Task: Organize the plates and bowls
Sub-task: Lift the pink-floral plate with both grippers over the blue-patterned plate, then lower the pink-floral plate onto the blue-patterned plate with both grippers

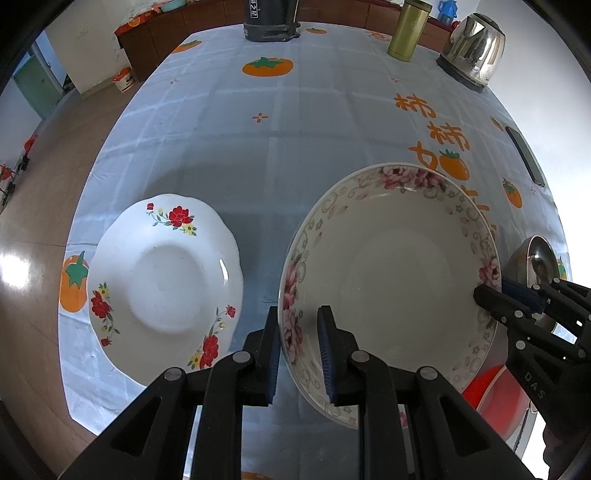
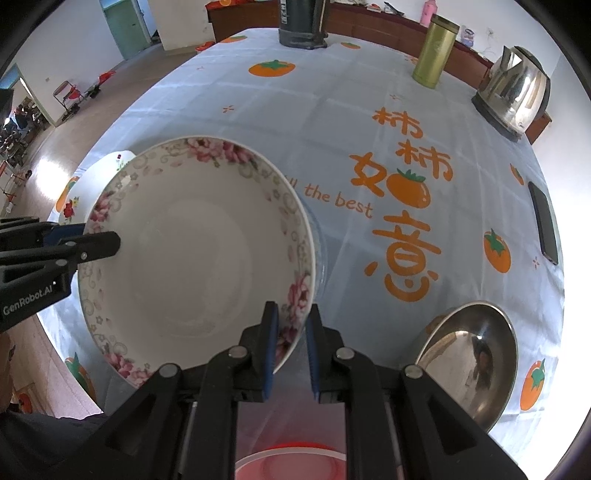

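Observation:
A large pink-flowered bowl (image 1: pixel 391 295) is held above the table by both grippers. My left gripper (image 1: pixel 301 354) is shut on its left rim. My right gripper (image 2: pixel 291 347) is shut on its right rim; the bowl fills the left of the right wrist view (image 2: pixel 192 258). The right gripper also shows at the bowl's far rim in the left wrist view (image 1: pixel 495 295), and the left gripper shows in the right wrist view (image 2: pixel 99 236). A white scalloped plate with red flowers (image 1: pixel 166 288) lies on the table left of the bowl. A steel bowl (image 2: pixel 472 365) sits at the right.
A red bowl (image 2: pixel 291 461) lies below the held bowl near the table's front edge. A gold flask (image 2: pixel 436 55), a steel kettle (image 2: pixel 517 92) and a dark appliance (image 2: pixel 303 26) stand at the far edge. A phone (image 2: pixel 543 221) lies at the right.

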`<state>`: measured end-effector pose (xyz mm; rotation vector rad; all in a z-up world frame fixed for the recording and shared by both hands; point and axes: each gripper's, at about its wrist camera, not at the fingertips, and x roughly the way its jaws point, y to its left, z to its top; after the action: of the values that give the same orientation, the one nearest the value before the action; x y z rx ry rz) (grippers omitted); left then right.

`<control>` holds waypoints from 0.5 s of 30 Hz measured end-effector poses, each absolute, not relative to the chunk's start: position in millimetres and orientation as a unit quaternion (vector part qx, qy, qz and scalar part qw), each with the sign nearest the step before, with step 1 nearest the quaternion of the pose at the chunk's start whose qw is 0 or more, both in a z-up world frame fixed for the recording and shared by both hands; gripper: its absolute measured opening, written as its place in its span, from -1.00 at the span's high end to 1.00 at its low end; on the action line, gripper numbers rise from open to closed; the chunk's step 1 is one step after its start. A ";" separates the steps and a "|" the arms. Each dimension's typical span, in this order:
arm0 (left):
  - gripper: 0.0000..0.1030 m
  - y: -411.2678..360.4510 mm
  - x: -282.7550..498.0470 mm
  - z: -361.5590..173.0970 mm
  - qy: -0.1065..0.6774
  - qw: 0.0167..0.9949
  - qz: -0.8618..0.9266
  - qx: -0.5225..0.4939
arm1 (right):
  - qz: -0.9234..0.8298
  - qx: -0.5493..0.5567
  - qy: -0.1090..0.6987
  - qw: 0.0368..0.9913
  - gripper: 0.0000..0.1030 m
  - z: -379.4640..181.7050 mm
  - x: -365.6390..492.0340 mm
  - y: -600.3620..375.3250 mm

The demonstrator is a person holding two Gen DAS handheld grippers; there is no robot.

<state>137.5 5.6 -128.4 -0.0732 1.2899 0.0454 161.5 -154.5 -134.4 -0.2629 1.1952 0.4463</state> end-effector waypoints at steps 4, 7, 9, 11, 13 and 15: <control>0.59 5.9 137.0 -129.5 0.601 0.798 0.022 -0.033 | 0.206 -0.123 0.559 0.794 0.71 -136.6 162.2 -153.8; 0.59 6.5 137.9 -129.8 0.600 0.799 0.024 -0.034 | 0.206 -0.125 0.559 0.794 0.71 -137.2 162.7 -152.9; 0.59 6.3 138.5 -130.3 0.599 0.799 0.025 -0.034 | 0.205 -0.126 0.558 0.794 0.71 -137.1 164.0 -151.8; 0.59 6.1 138.8 -130.6 0.599 0.800 0.025 -0.035 | 0.204 -0.128 0.558 0.794 0.71 -136.9 165.2 -151.3; 0.59 6.2 138.8 -131.6 0.599 0.800 0.025 -0.036 | 0.202 -0.130 0.558 0.794 0.70 -137.3 166.9 -150.6; 0.59 6.9 138.7 -131.6 0.599 0.799 0.025 -0.037 | 0.202 -0.132 0.560 0.793 0.70 -138.4 168.3 -149.3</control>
<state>138.7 6.9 -131.6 -0.0798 1.2860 0.0545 168.3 -149.3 -138.4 -0.2838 1.2035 0.4336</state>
